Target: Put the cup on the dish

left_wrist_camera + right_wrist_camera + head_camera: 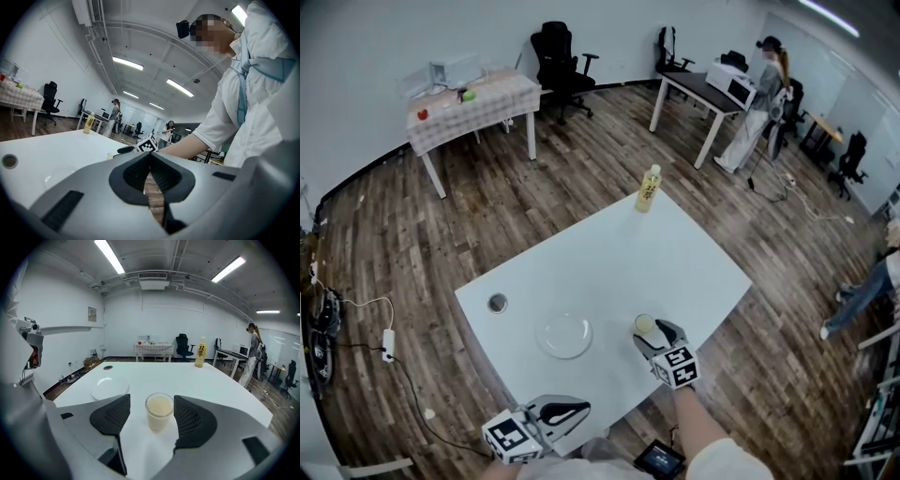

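Head view looks steeply down on a white table (609, 253) where the cup (645, 324), filled with a pale drink, stands near the 5 o'clock corner. The clear dish (563, 336) lies at the cup's 9 o'clock, near it but not touching, and a yellow bottle (649, 188) stands well apart at the table's 12 o'clock tip. The right gripper (651, 329) reaches in from 5 o'clock with its jaws around the cup. The left gripper (577, 409) hangs off the table's near edge at 6 o'clock, taking no part. Left gripper view shows that gripper's jaws drawn together with nothing between them, only floor showing through the thin slit below the tips, so it looks best kept out of the path to the dish. Right gripper view shows the jaws spread wide, one pad on each side of the cup with white table visible in both gaps, so the cup is framed but not gripped. It sits a little nearer the right pad, with the dish at its 10 o'clock. The step in hand seems to be taking hold. It should go best if the gripper is centred so both pads meet the wall together, and closes gently partway down the side rather than at the rim. The drink stands close to the brim, so a tilt or jerk would likely spill it; the cup should be carried upright and set down on the dish's middle.
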### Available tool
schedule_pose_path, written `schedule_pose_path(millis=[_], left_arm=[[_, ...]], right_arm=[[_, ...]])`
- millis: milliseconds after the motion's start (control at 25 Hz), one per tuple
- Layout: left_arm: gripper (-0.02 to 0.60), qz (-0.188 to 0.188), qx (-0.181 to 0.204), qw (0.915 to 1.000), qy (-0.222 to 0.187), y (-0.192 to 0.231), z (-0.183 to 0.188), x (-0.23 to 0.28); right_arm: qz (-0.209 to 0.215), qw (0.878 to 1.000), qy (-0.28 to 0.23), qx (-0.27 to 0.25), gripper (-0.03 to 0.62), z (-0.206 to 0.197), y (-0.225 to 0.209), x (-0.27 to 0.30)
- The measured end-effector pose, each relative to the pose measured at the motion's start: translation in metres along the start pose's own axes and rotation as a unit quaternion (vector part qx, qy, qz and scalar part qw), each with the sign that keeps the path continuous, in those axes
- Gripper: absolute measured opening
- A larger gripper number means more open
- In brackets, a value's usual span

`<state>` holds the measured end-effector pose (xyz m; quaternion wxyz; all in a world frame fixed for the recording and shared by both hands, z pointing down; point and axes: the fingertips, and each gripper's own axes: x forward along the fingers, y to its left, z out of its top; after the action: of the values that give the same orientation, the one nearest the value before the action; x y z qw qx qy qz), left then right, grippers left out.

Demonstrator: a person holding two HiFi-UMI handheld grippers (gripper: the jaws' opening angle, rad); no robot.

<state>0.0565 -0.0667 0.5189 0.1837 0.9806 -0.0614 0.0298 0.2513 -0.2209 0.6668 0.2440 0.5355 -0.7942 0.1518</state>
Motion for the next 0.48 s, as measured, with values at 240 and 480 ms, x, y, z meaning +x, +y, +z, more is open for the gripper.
schedule_pose_path(millis=[240,480], left_arm=[[0.002,0.007,-0.007,0.9998,0.017,0.002,-0.008,-0.001],[0.003,0.010,-0.011,0.9997,0.021,0.005,-0.008,-0.002]], right_arm=[[-0.001,0.999,0.036,-0.018,0.290,-0.007,-0.007,0.015],[0.003,0.998,0.053,-0.030,0.290,-0.007,-0.013,0.029]])
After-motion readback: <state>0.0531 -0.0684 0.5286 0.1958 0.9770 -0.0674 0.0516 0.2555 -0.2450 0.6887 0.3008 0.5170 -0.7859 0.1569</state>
